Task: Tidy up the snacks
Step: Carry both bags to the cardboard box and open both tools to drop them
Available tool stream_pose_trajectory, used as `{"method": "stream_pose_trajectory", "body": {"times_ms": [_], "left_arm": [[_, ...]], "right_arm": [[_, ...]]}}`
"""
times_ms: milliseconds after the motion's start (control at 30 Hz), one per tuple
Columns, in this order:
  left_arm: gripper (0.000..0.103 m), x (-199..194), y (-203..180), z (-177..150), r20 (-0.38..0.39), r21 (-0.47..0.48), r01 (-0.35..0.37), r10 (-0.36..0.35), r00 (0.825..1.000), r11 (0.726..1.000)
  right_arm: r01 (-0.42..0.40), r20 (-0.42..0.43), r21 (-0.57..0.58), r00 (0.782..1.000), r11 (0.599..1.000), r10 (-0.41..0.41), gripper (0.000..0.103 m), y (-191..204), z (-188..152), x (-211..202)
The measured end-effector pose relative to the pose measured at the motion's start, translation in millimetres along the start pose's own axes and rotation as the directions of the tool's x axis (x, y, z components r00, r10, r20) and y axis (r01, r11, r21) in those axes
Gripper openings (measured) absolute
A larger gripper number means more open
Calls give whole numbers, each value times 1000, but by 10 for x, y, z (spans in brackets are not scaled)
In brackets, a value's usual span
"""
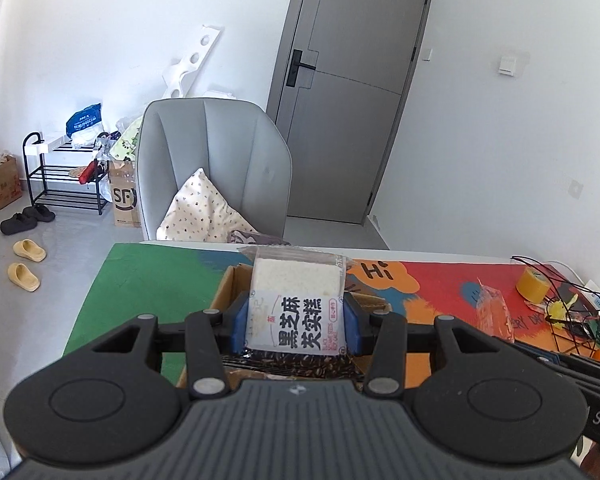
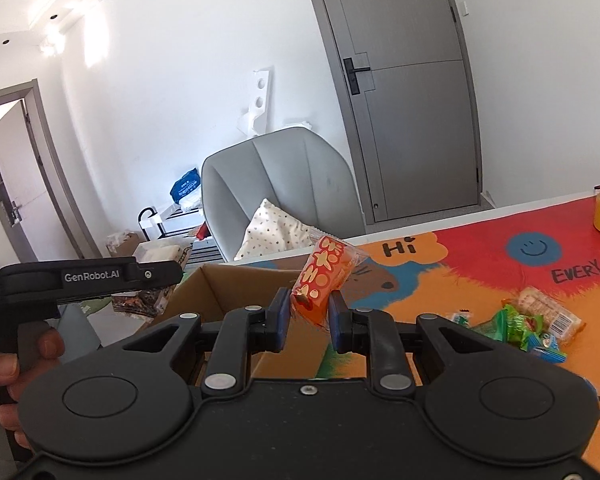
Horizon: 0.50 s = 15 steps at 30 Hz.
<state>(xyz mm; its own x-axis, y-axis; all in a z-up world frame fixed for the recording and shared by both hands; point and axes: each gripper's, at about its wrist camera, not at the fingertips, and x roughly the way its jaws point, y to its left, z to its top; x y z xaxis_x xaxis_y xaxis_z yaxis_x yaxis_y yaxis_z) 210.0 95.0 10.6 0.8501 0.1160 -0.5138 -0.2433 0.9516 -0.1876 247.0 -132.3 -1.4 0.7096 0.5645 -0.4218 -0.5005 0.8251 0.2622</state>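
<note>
My left gripper (image 1: 295, 320) is shut on a white rice cake packet (image 1: 296, 304) with black Chinese lettering, held upright over an open cardboard box (image 1: 224, 292). A dark snack pack (image 1: 292, 364) lies in the box below it. My right gripper (image 2: 309, 316) is shut on an orange snack packet (image 2: 324, 276) with yellow shapes, held just right of the same box (image 2: 220, 292). That orange packet also shows in the left wrist view (image 1: 494, 312). The left gripper's body (image 2: 88, 278) appears at the left of the right wrist view.
Several loose wrapped snacks (image 2: 536, 324) lie on the colourful mat (image 2: 480, 272) at the right. A yellow tape roll (image 1: 534, 282) and a black wire rack (image 1: 572, 312) stand at the table's right. A grey chair (image 1: 216, 164) with a cushion stands behind the table.
</note>
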Motion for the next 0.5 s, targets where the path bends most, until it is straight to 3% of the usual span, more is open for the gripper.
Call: {"method": "stream_pose_trajectory", "body": {"times_ms": [167, 267, 500], "left_arm": [[46, 115, 37, 23, -5, -1, -1, 1, 1000, 1000], [52, 104, 28, -14, 24, 11, -30, 29, 999, 999], [66, -41, 205, -32, 25, -68, -42, 44, 999, 997]], "right_arm": [[-18, -3, -19, 1000, 1000, 18, 21, 119, 41, 93], [-21, -12, -15, 1000, 1000, 21, 21, 148, 45, 150], [-41, -46, -11, 998, 999, 41, 21, 199, 32, 257]]}}
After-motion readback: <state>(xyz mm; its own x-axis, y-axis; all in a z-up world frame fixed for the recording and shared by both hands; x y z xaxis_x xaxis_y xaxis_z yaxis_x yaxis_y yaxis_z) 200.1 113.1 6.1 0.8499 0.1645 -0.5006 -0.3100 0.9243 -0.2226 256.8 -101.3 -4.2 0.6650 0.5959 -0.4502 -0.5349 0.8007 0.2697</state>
